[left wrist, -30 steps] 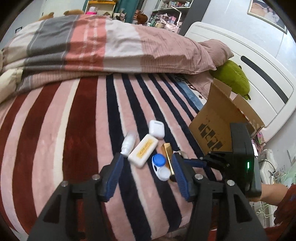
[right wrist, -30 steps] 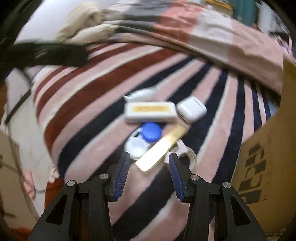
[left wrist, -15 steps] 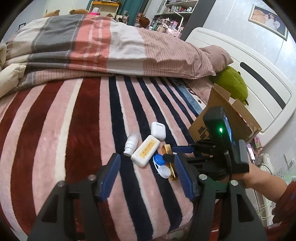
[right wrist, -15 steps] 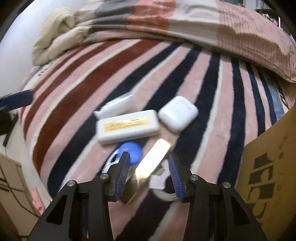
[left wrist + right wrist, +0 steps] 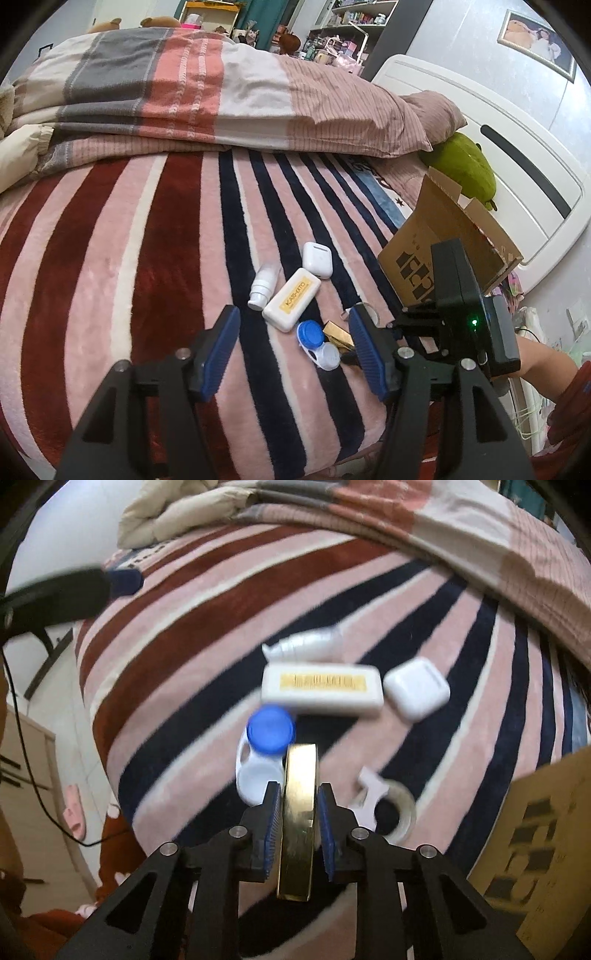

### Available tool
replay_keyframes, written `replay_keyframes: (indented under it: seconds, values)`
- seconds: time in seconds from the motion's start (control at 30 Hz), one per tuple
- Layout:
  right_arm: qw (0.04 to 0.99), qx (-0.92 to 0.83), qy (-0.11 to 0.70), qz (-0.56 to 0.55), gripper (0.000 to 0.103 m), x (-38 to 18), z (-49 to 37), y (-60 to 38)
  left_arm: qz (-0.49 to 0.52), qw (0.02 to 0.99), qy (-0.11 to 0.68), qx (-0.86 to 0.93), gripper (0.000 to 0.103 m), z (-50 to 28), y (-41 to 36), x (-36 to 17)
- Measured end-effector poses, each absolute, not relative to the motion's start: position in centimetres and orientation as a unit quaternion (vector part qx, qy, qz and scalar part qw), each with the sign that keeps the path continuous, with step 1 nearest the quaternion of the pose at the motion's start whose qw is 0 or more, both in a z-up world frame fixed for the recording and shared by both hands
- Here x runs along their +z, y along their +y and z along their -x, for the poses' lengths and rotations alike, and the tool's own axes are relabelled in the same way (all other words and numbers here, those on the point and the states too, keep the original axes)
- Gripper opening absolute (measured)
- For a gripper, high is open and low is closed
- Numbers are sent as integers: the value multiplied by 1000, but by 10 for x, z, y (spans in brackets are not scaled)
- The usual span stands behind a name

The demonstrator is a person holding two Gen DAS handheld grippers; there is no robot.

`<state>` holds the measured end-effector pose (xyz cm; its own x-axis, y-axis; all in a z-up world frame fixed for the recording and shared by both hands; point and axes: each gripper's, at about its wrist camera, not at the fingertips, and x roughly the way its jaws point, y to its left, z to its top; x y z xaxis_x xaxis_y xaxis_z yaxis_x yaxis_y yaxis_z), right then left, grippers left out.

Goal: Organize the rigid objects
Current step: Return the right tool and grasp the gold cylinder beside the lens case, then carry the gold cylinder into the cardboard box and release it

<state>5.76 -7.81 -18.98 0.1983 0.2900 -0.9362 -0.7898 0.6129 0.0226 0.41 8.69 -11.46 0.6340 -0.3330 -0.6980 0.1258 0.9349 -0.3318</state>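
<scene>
Small rigid items lie on the striped blanket (image 5: pixel 147 258). My right gripper (image 5: pixel 297 805) is shut on a gold bar (image 5: pixel 300 812), also seen in the left wrist view (image 5: pixel 338 334). Beside it lie a blue-and-white contact lens case (image 5: pixel 264 749) (image 5: pixel 317 345), a white box with a yellow label (image 5: pixel 321 688) (image 5: pixel 291 299), a white earbud case (image 5: pixel 417 690) (image 5: pixel 317 258), a small white bottle (image 5: pixel 306 646) (image 5: pixel 262 288) and a tape roll (image 5: pixel 391 812). My left gripper (image 5: pixel 295 343) is open, above the blanket, just short of the items.
An open cardboard box (image 5: pixel 439 254) (image 5: pixel 535 838) stands to the right of the items. A folded quilt (image 5: pixel 221 96) and a green plush toy (image 5: pixel 465 170) lie beyond. The bed edge and floor (image 5: pixel 44 775) are to the left in the right wrist view.
My right gripper moved in over the gold bar and closed on it. My left gripper drew back slightly and stayed open.
</scene>
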Motion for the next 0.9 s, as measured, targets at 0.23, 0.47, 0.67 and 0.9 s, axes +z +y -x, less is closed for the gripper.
replay_keyframes:
  seconds: [0.23,0.47,0.67,0.9]
  values:
    - [777,357,462,235,13,-175,-44,-95,123,889,414,-153,60,-11,68,-112]
    - [805,426,370,181,13,-72,-21,-108,117,898,367,-213,58,-30,30,-56]
    - [831,425,328,146,13,-12,-34,-137,73,902,336,-262,29,-64,-30,-4]
    - [849,356,375,108,13,-7,-89,-221,5,860,406,-309,28,-133,-139,-10]
